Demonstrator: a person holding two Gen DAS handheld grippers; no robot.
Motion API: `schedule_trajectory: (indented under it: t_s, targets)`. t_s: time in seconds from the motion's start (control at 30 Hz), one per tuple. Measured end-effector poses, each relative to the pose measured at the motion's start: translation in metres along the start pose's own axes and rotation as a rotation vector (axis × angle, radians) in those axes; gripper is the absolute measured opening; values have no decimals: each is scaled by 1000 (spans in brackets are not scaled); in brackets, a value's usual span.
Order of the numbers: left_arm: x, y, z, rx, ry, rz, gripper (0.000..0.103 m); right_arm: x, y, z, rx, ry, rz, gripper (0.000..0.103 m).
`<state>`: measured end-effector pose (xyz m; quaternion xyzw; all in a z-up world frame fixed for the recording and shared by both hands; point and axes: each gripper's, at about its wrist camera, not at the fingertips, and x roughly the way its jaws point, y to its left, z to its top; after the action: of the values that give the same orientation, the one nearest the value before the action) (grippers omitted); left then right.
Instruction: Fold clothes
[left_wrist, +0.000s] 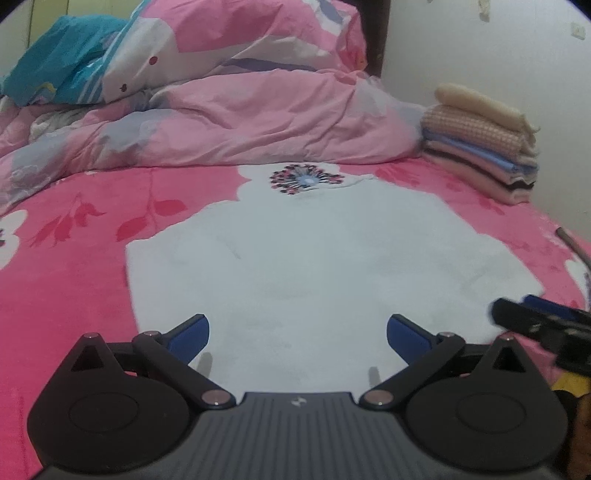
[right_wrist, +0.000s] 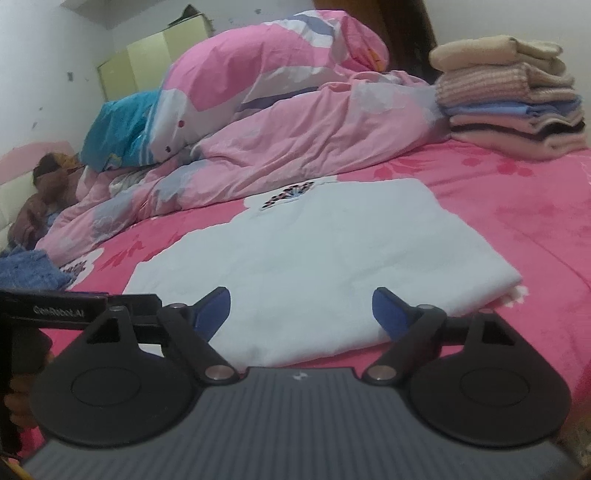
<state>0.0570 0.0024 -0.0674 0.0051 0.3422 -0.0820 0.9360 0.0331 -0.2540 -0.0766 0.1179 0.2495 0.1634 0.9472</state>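
We see the pale white, soft cloth garment (left_wrist: 314, 258) lying flat on the pink flowered bed (left_wrist: 66, 258), near the far-right stack of folded clothes (left_wrist: 484, 147). Left tongs (left_wrist: 297, 332) and right tongs (right_wrist: 301, 308) gape empty. Pinching one layer could skew any fold.

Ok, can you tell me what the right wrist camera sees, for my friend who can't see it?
A white garment lies spread flat on a pink flowered bed, just ahead of the right gripper, whose blue-tipped jaws stand open. Behind it sit a rumpled pink quilt and, at the right, a neat stack of folded clothes.
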Motion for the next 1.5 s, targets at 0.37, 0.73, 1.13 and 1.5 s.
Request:
schedule_trajectory:
  t_s: [0.37,0.73,1.13,1.5]
  targets:
    - [7,2,6,-18,15,41,103,-21,5,6,-13,19,-209,102]
    - [15,-1,12,-31,29,1,103,-45,-3,8,-123,18,-343,102]
    - [40,-21,4,97,99,-33,103,-11,6,18,-288,89,-169,102]
    - [39,-18,7,83,117,-8,103,43,-1,14,-360,277,-153,100]
